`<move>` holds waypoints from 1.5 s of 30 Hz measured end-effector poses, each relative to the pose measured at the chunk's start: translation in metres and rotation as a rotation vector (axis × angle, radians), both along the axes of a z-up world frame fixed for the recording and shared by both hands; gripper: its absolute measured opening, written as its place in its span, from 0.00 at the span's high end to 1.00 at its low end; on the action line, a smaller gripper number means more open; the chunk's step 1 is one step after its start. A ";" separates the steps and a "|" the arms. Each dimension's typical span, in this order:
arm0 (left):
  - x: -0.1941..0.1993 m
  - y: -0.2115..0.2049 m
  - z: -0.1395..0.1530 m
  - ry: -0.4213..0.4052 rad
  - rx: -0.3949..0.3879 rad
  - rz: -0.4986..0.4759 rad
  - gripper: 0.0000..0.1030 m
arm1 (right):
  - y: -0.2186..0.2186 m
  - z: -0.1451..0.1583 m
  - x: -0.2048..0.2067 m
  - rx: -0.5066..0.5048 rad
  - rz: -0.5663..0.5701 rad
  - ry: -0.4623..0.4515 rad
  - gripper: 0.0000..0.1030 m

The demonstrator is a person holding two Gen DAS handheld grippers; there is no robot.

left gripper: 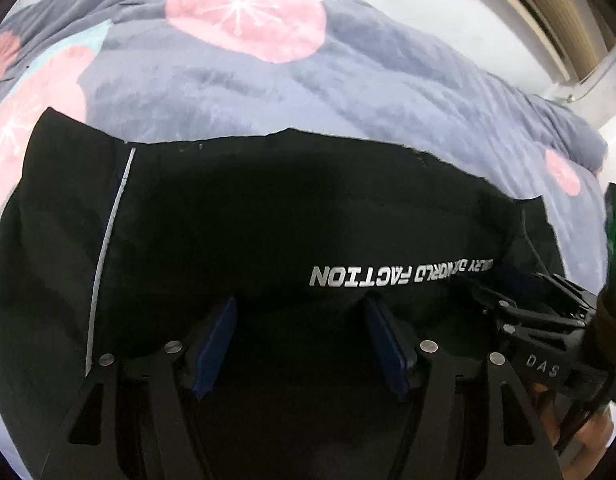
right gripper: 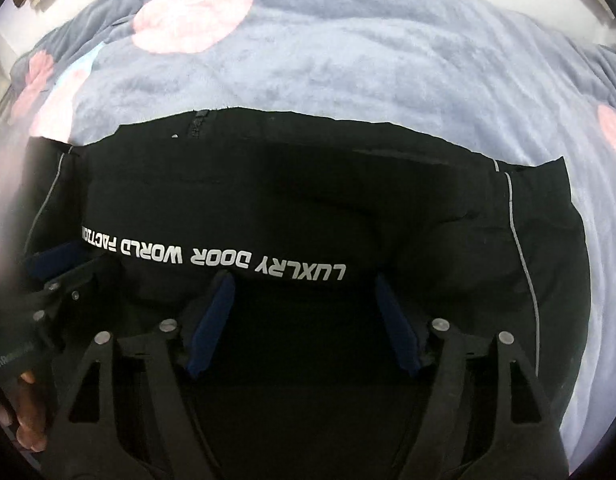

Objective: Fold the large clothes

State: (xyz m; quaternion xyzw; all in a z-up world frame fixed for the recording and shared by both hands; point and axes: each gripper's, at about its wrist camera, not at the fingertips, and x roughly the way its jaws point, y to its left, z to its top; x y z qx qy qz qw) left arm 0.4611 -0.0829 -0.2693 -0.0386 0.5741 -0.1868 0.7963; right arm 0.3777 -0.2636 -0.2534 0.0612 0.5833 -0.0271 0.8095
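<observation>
A black garment (left gripper: 236,208) with white lettering and thin grey piping lies folded on a fleece blanket; it also fills the right wrist view (right gripper: 308,192). My left gripper (left gripper: 300,312) is open just above the garment's near fold, beside the lettering. My right gripper (right gripper: 302,284) is open over the same fold, under the words. Each gripper shows in the other's view: the right one at the right edge (left gripper: 519,300), the left one at the left edge (right gripper: 64,264). Nothing is held between either pair of fingers.
A grey-blue fleece blanket (left gripper: 347,92) with pink circles covers the bed under the garment, also in the right wrist view (right gripper: 367,60). A white wall and a window frame (left gripper: 547,32) lie beyond the bed's far right edge.
</observation>
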 end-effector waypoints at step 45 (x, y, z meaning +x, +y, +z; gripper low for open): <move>-0.061 0.214 0.047 -0.012 -0.151 0.162 0.22 | -0.132 0.043 -0.146 0.020 -0.255 -0.046 0.21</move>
